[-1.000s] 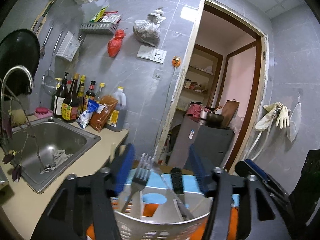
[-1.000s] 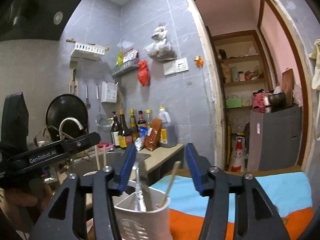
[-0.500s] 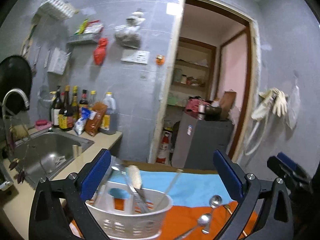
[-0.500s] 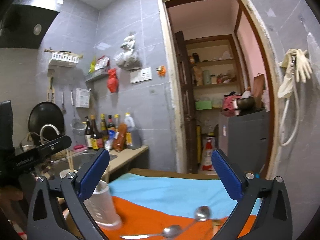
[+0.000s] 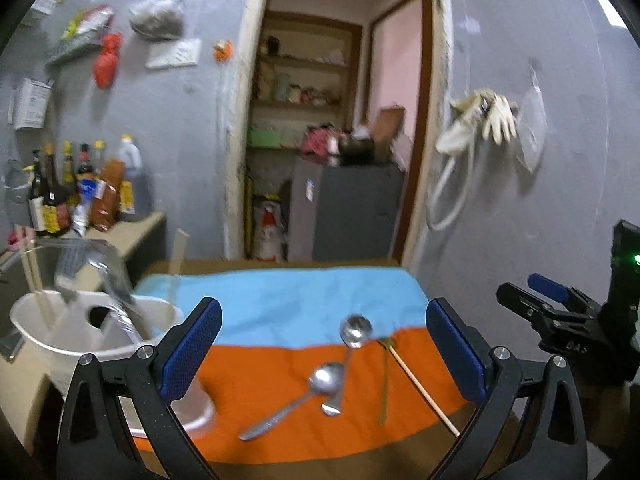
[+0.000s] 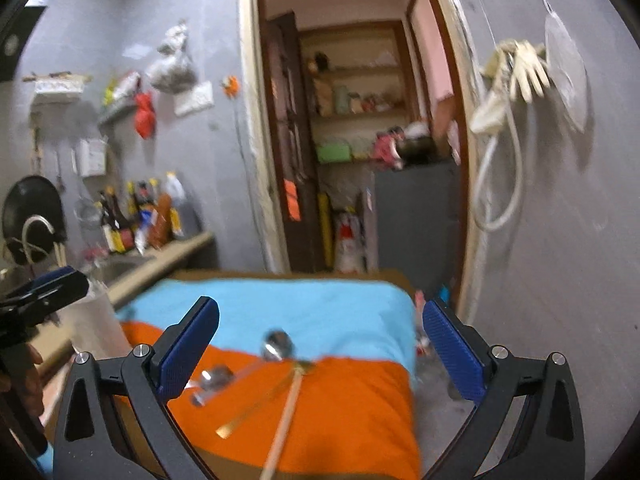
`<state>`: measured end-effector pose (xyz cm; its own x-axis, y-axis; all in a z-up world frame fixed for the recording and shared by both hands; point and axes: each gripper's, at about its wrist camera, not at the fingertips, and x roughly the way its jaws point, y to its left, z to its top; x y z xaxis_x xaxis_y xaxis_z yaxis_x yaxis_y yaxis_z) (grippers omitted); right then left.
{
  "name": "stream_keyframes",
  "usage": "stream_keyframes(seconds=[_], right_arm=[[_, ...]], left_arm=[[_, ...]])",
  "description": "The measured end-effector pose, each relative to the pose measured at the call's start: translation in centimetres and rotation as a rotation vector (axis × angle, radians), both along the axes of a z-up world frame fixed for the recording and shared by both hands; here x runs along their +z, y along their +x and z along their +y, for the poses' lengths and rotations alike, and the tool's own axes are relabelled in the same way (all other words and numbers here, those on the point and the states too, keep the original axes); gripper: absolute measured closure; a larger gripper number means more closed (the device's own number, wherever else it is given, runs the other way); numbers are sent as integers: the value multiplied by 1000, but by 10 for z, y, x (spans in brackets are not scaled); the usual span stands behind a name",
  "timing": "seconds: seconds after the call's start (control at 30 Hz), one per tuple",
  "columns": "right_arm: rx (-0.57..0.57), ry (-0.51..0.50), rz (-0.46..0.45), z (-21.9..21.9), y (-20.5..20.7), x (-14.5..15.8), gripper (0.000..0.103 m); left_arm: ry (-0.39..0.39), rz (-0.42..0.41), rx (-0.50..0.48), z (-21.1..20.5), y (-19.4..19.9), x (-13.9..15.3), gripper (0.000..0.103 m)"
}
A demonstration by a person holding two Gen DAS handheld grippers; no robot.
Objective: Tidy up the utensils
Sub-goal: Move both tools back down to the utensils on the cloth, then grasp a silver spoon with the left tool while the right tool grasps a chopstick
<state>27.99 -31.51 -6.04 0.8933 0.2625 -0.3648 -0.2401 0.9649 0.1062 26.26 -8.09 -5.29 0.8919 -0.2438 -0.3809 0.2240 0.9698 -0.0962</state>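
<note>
A white utensil holder (image 5: 48, 322) stands at the table's left with a fork, chopsticks and other utensils in it; it also shows in the right wrist view (image 6: 94, 326). Two steel spoons (image 5: 354, 332) (image 5: 320, 380), a gold utensil (image 5: 384, 380) and a single chopstick (image 5: 424, 390) lie on the orange and blue cloth (image 5: 280, 308). My left gripper (image 5: 324, 352) is open and empty above the spoons. My right gripper (image 6: 320, 350) is open and empty above the spoons (image 6: 276, 346) and the chopstick (image 6: 286, 416).
A counter with a sink and sauce bottles (image 5: 76, 192) runs along the left wall. A doorway (image 5: 332, 140) with a grey cabinet lies behind the table. Rubber gloves and a hose (image 5: 476, 128) hang on the right wall. The table's right edge drops to the floor (image 6: 436, 380).
Both grippers have opened wide and swung right, away from the utensil holder, which now sits at the left. The spoons and chopstick on the cloth have come into view.
</note>
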Motion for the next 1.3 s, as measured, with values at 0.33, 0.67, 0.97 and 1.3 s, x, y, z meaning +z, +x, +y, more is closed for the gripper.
stream_keyframes(seconds=[0.33, 0.67, 0.97, 1.3], right_arm=[[58, 6, 214, 0, 30, -49, 24], [174, -26, 349, 19, 52, -76, 63], [235, -66, 449, 37, 67, -89, 72], [217, -169, 556, 59, 86, -96, 82]], left_arm=[[45, 210, -82, -20, 46, -59, 7], [78, 435, -155, -18, 98, -98, 27], [63, 531, -214, -11, 120, -108, 57], [177, 553, -287, -25, 130, -110, 74]])
